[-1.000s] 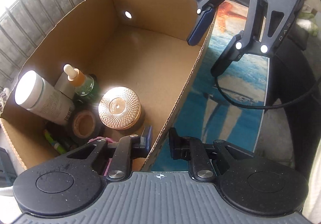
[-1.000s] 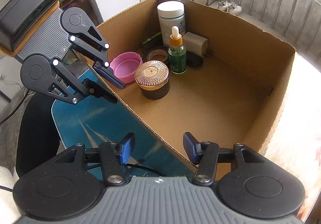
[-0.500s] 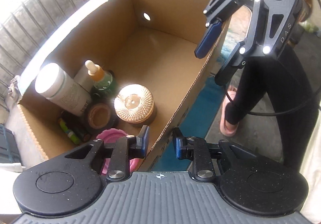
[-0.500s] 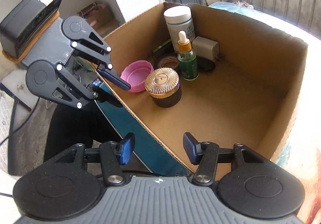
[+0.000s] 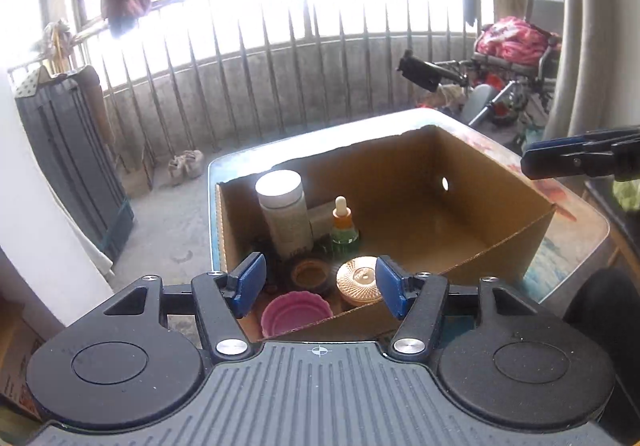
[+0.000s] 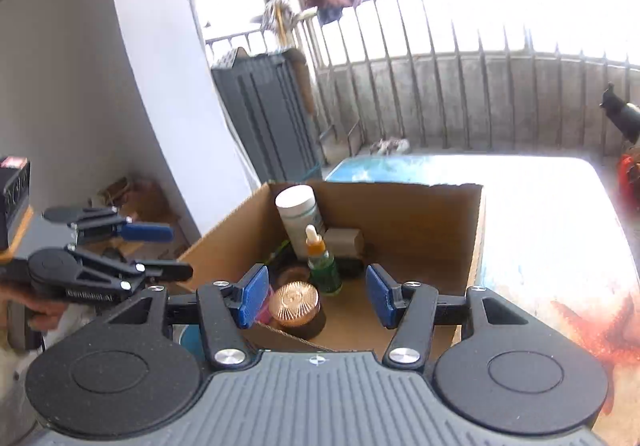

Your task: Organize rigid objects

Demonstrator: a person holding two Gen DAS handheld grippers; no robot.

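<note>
An open cardboard box (image 5: pixel 500 206) stands on a table with a blue sea print (image 5: pixel 568 250). At its left end are a white bottle (image 5: pixel 282 210), a green dropper bottle (image 5: pixel 343 230), a gold-lidded jar (image 5: pixel 360 280), a brown tape roll (image 5: pixel 310 274) and a pink lid (image 5: pixel 296 312). My left gripper (image 5: pixel 320 286) hovers just short of the box's near wall, jaws opening with nothing between them. My right gripper (image 6: pixel 316 296) hangs open above the box (image 6: pixel 420 214), near the jar (image 6: pixel 294 302). The left gripper (image 6: pixel 168 252) shows to its left.
A railing and low wall run behind the table. A dark folded rack (image 5: pixel 68 166) leans at the left by a white wall (image 6: pixel 100 106). A pad (image 5: pixel 556 158) of the right gripper pokes in from the right. Clothes hang above; clutter sits at the far right.
The left jaws, narrow around the box's near wall before, have let go and spread. Both grippers have pulled back and up from the box, and their views have tilted up to the railing.
</note>
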